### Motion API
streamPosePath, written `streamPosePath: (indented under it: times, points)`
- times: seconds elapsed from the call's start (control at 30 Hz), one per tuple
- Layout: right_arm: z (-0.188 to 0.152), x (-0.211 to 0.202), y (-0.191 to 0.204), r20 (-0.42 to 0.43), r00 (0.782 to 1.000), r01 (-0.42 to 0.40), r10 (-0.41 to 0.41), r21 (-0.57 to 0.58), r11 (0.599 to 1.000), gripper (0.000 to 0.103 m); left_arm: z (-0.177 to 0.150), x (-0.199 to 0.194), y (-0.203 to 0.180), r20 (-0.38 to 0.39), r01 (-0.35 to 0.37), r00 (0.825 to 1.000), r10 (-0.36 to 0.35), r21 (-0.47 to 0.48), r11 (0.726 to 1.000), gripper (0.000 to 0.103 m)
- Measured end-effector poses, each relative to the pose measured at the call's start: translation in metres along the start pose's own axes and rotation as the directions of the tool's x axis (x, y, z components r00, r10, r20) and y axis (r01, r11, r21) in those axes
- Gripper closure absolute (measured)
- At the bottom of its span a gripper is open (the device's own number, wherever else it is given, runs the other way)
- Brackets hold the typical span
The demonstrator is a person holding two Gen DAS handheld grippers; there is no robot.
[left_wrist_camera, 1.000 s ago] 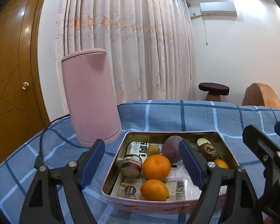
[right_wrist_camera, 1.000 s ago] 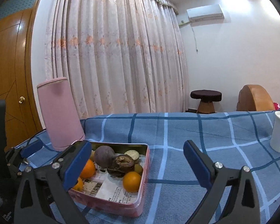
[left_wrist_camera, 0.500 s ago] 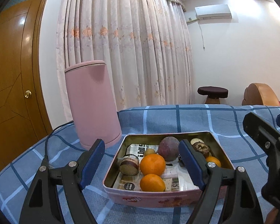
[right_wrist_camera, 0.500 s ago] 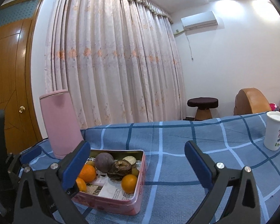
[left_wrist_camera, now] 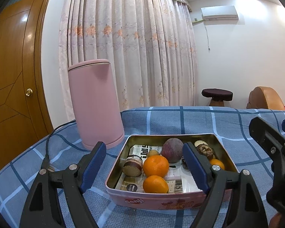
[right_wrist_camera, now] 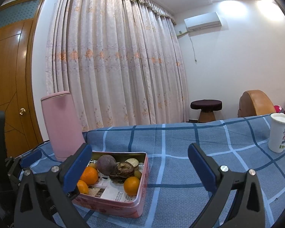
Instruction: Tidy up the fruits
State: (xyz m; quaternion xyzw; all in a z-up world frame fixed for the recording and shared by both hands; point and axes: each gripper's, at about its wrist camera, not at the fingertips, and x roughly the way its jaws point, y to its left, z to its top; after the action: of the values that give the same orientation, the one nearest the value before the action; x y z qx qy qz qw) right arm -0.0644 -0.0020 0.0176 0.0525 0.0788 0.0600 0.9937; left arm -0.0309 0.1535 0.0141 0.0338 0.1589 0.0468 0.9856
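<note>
From the left wrist view, the left hand-held gripper (left_wrist_camera: 145, 168) hangs with its blue pads spread wide and nothing between them, just in front of the pink tin (left_wrist_camera: 161, 202). The tin sits on the bench (left_wrist_camera: 180, 121), which is covered by a blue checked cloth. Inside the tin, on printed paper, two oranges (left_wrist_camera: 155, 166) lie toward the tin's near wall, one behind the other. A purple round fruit (left_wrist_camera: 172, 150) sits behind them, near the tin's far wall. A small jar (left_wrist_camera: 132, 165) lies on its side left of the oranges. A brown wrinkled fruit (left_wrist_camera: 205, 151) sits toward the tin's right side, and a third orange (left_wrist_camera: 217, 164) shows just past the right pad. A tall pink canister (left_wrist_camera: 96, 104) stands upright just beyond the tin's left far corner, with a dark cable running from its foot. The right hand-held gripper (left_wrist_camera: 271, 148) juts in to the right of the tin.

From the right wrist view, the right hand-held gripper (right_wrist_camera: 140, 168) is also spread wide and empty, with the tin (right_wrist_camera: 121, 207) under its left pad. The oranges (right_wrist_camera: 89, 175), the purple fruit (right_wrist_camera: 106, 164) and the brown fruit (right_wrist_camera: 123, 172) all rest in the tin. A white cup (right_wrist_camera: 280, 133) stands upright well to the right of the tin. The canister (right_wrist_camera: 63, 127) stands behind the tin's left end.
</note>
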Motion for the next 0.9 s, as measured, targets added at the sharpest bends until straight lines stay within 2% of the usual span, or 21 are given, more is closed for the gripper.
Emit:
streamPosePath:
  times: [0.9]
  points:
    - [-0.001,-0.0002,0.0001,0.001,1.0,0.0,0.0,-0.002,1.0,0.0,0.0,-0.0009,-0.002,-0.002,0.0,1.0,0.0,0.005,1.0,0.016]
